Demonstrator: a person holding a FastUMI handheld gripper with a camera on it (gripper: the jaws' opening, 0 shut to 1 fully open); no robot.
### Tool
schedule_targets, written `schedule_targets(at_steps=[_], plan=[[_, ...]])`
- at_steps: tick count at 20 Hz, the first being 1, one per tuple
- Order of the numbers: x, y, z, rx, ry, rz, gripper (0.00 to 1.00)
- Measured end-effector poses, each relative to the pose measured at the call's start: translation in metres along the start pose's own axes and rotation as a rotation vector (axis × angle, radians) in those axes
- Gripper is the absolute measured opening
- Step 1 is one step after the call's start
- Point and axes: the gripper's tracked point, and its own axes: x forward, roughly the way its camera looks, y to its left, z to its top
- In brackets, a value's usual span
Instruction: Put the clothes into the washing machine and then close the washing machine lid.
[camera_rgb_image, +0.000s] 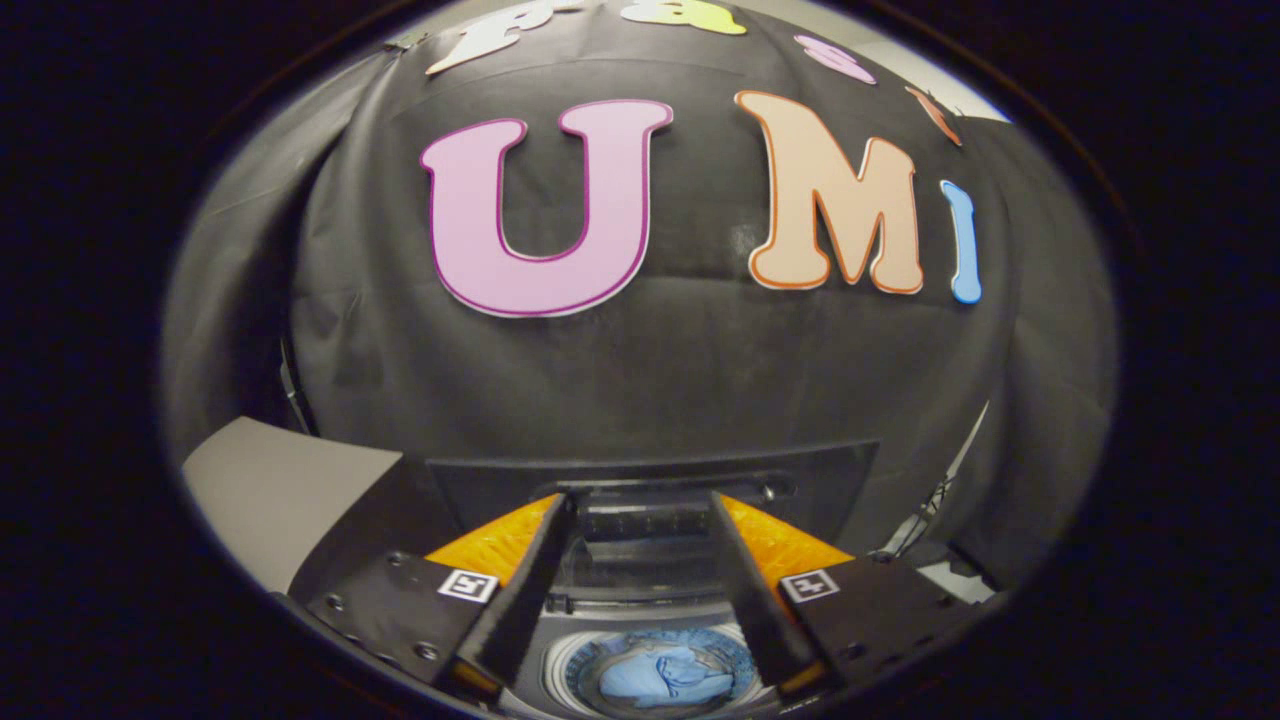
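Observation:
Light blue clothes (665, 675) lie bunched in the round drum of the washing machine (560, 665), which I see from above, low between my two fingers. The machine's dark lid (820, 475) stands raised behind the drum, just ahead of my fingertips. A recessed grip runs along its upper edge. My gripper (640, 500) is open, its fingers wide apart, with nothing held between them. The fingertips reach up to about the lid's upper edge; whether they touch it I cannot tell.
A grey flat surface (280, 480) lies to the left of the machine. Thin cables (930, 510) hang at the right beside the lid. The booth's black cloth wall rises close behind the machine.

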Motion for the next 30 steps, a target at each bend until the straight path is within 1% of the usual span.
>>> schedule_targets(at_steps=[2, 7, 9, 12, 14, 16, 21, 30], plan=[[0.016, 0.004, 0.013, 0.003, -0.026, -0.001, 0.96], [0.059, 0.012, 0.032, -0.031, -0.087, -0.012, 0.97], [0.076, 0.012, 0.026, -0.047, -0.078, -0.019, 0.97], [0.094, 0.011, 0.008, -0.055, -0.027, -0.018, 0.98], [0.093, 0.013, 0.011, -0.013, -0.054, -0.009, 0.98], [0.09, 0.013, 0.011, -0.048, -0.079, -0.002, 0.97], [0.053, 0.011, 0.007, -0.022, -0.178, 0.02, 0.98], [-0.007, 0.007, -0.024, -0.032, -0.157, 0.008, 0.97]])
